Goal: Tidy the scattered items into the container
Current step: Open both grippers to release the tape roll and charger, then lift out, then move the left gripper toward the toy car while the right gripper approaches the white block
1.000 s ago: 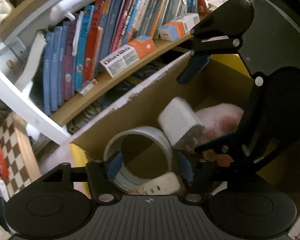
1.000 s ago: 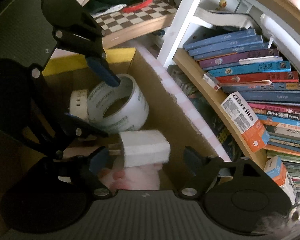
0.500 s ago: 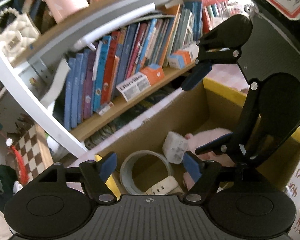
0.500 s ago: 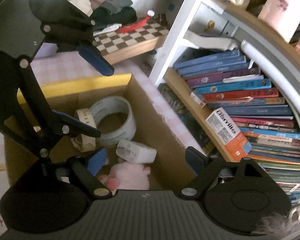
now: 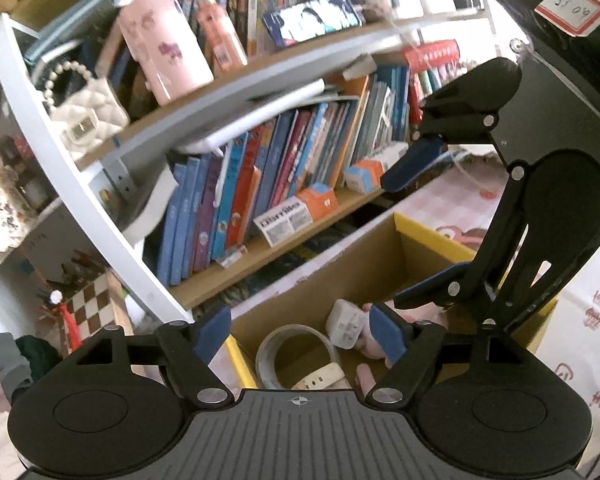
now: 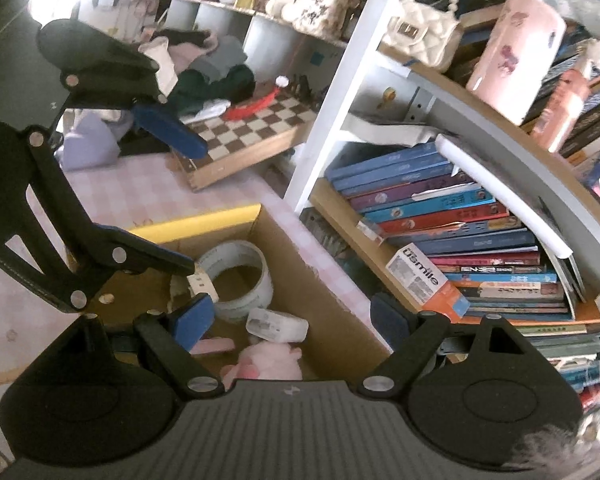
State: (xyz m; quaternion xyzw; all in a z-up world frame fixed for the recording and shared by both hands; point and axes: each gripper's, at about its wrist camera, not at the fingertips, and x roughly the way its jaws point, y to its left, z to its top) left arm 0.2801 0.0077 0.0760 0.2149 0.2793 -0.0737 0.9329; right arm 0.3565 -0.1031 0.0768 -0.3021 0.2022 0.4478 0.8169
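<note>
So both grippers are up above the box (image 6: 324, 292) with nothing in them. Left gripper (image 5: 300, 332) has its blue pads spread wide apart, and the right gripper (image 6: 296, 316) is spread just as wide, empty too.

Everything I can spot sits inside the cardboard box, which has a yellow rim and stands on a pink checked cloth (image 6: 148, 196) right beside the bookshelf (image 6: 452, 240). The tape roll (image 6: 240, 280) lies flat near the box's far corner in the right wrist view. The white charger (image 6: 276, 326) rests just beside the tape, against the wall on the bookshelf side. A pink plush (image 6: 268, 364) is next to the charger, partly hidden by the gripper body. A white power strip (image 5: 320, 378) touches the tape on its other side; only a bit of it shows.

From the left wrist view it's the same: tape roll (image 5: 296, 350), charger (image 5: 346, 328), plush (image 5: 370, 346) all down in the box (image 5: 352, 264). A chessboard (image 6: 256, 128) lies well apart, past the box.
</note>
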